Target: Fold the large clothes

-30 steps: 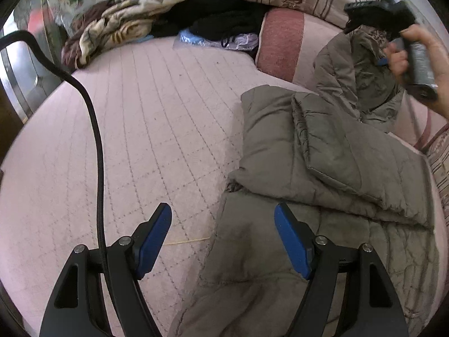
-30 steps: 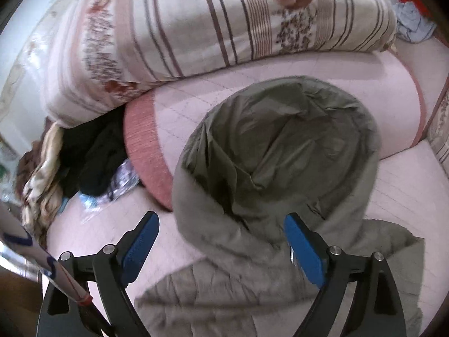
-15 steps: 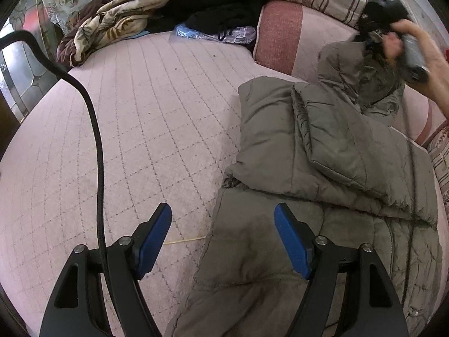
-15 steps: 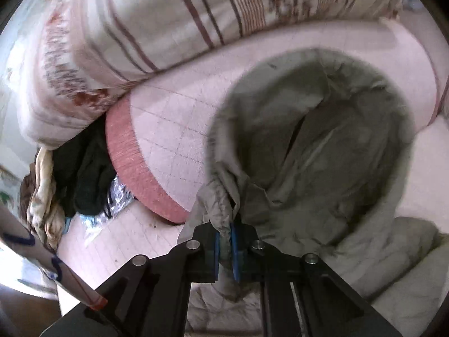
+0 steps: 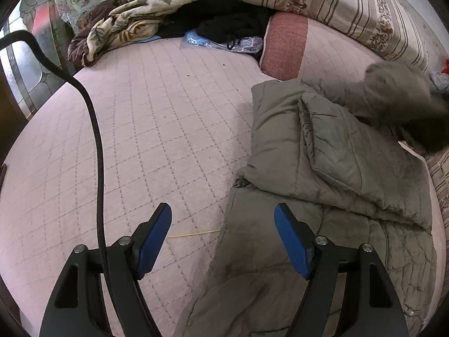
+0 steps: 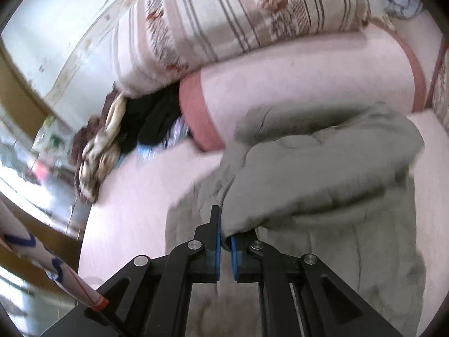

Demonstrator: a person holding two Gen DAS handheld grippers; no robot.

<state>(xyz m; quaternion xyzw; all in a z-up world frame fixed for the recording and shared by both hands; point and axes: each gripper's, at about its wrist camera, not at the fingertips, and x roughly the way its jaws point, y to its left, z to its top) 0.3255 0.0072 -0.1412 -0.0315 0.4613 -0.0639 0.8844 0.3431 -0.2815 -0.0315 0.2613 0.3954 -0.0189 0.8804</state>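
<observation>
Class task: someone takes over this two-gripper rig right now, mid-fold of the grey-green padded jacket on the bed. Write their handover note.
Right gripper: shut on the jacket's hood, lifted and blurred with motion.
Left gripper: open, empty, over the jacket's lower edge, touching nothing.
Jacket: lies on the pink quilted bed cover; one sleeve is already folded across the body.
Left to do: lay the hood down onto the body, then fold the lower part up, probably with the left gripper.

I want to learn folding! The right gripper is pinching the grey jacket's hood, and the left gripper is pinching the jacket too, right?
Not quite. The left gripper is open over the jacket, pinching nothing, as the left wrist view shows. The right gripper does pinch the hood.
</observation>
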